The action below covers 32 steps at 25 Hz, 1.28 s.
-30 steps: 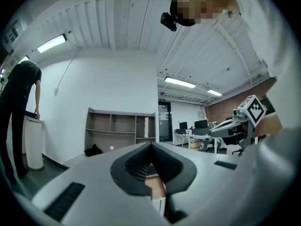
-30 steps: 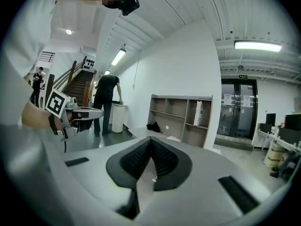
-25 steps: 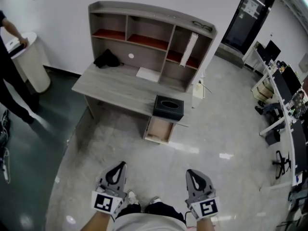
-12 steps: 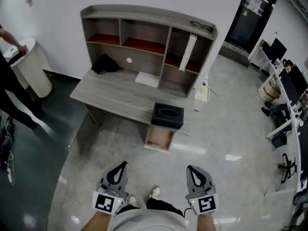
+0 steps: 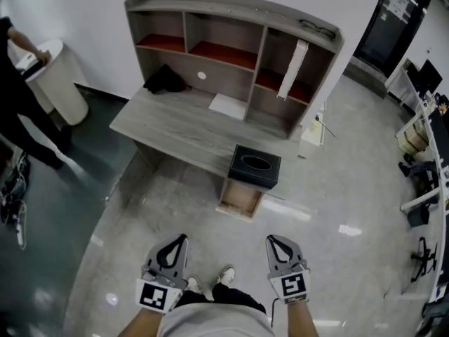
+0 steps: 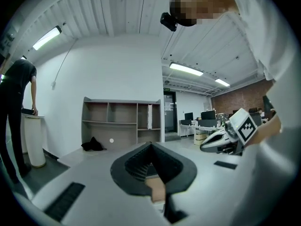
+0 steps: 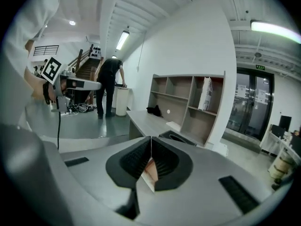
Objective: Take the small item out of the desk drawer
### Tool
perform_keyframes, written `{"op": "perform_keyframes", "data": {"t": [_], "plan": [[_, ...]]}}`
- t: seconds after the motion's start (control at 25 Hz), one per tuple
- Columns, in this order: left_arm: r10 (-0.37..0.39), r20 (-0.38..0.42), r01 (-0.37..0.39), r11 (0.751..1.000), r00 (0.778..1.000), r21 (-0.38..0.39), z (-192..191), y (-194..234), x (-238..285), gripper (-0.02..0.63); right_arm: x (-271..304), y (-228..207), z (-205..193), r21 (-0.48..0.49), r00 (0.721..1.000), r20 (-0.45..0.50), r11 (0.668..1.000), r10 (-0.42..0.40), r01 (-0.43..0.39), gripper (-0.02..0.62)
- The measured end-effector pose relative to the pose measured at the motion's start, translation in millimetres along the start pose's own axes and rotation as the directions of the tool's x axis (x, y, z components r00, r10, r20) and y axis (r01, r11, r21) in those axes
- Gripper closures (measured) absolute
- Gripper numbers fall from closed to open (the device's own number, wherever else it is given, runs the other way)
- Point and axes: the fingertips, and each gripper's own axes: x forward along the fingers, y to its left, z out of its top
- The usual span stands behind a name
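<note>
The desk (image 5: 175, 128) has been brought slightly nearer — the approach is under way. Its open drawer (image 5: 240, 201), at the right end, is still far from the left gripper (image 5: 175, 244) and right gripper (image 5: 276, 243), both closed and empty; the small item inside cannot be made out.

Grey wood-grain desk (image 5: 175, 128), black tissue box (image 5: 255, 167)

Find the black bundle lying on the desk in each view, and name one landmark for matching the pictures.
Head view: black bundle upper left, at the desktop's back.
Left gripper view: black bundle left of centre, under the shelves.
Right gripper view: black bundle near centre, above the jaws.
Shared landmark: the shelf unit directly behind it.
</note>
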Motion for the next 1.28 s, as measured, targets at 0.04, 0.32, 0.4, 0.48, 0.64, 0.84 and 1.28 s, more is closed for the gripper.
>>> {"op": "perform_keyframes", "data": {"t": [0.04,0.32,0.4,0.48,0.64,0.84,1.28], "plan": [[0.000,-0.015,0.000,1.000,1.000,0.001,-5,-2,1,0.589,10,-1,-12,0.009,1.000,-0.017,1.000,0.016,-0.016,0.571],[0.027,-0.067,-0.027,1.000,0.997,0.003,-18,1,4,0.589,91,-1,-83,-0.018,0.986,-0.135,0.994,0.100,-0.103,0.571],[0.047,-0.088,-0.047,0.999,0.995,0.000,-24,3,-2,0.589,108,4,-98,-0.025,0.977,-0.171,0.991,0.129,-0.135,0.571],[0.056,-0.108,-0.057,0.998,0.993,-0.003,-33,4,-5,0.589,126,8,-112,-0.020,0.967,-0.201,0.986,0.156,-0.163,0.569],[0.080,-0.138,-0.082,0.996,0.987,-0.014,-55,7,-13,0.589,161,20,-141,-0.035,0.946,-0.256,0.976,0.198,-0.213,0.569],[0.140,-0.181,-0.151,0.988,0.973,-0.044,-70,18,-20,0.589,210,32,-181,-0.112,0.898,-0.365,0.946,0.246,-0.305,0.503],[0.279,-0.308,-0.317,0.945,0.910,-0.081,-113,32,-49,0.589,287,52,-291,-0.206,0.742,-0.617,0.855,0.264,-0.475,0.432]]}}
